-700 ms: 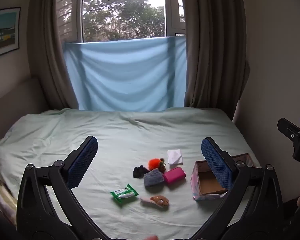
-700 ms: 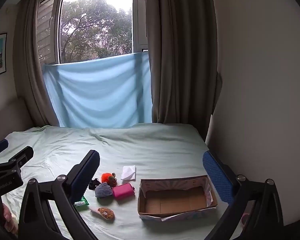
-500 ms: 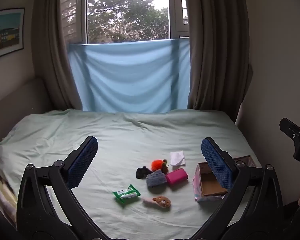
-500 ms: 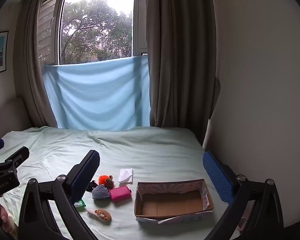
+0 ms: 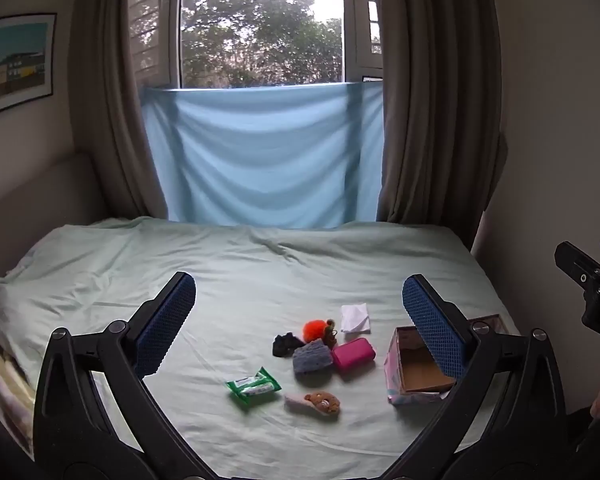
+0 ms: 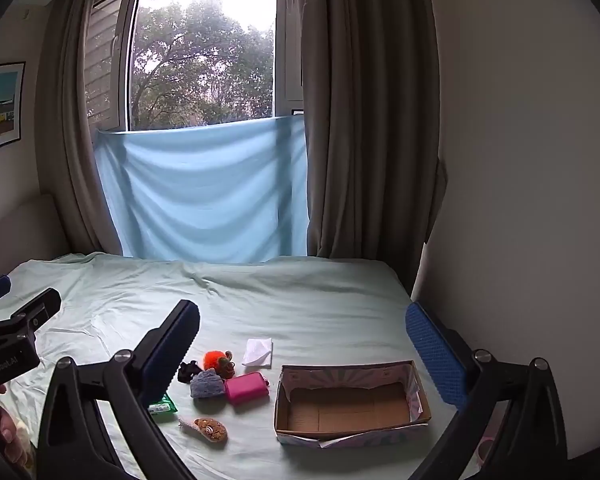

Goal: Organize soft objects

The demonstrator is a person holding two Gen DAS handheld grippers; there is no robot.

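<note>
Left tongs (image 5: pixel 298 308): spread wide, holding nothing, hanging above the bed (image 5: pixel 260 264).
Right tongs (image 6: pixel 302 334): spread wide too, empty, raised over the near end of the bed.
What had changed: over the last moment both views had drifted a little, the things sliding slightly within the frame; neither tool had come down toward anything.
Soft things: in a loose cluster on the sheet, left of the box — white cloth (image 6: pixel 258 352), orange pompom (image 6: pixel 216 360), black scrunchie (image 6: pixel 188 372), grey knit piece (image 6: pixel 207 385), pink pouch (image 6: pixel 246 388), green wipes pack (image 5: pixel 253 385), bear toy (image 6: pixel 208 429).
Box (image 6: pixel 352 426): open cardboard, nothing inside.
Meaning: by my reckoning the sorting had not started; the pouch, nearest the box, looked the easy first pick.
</note>
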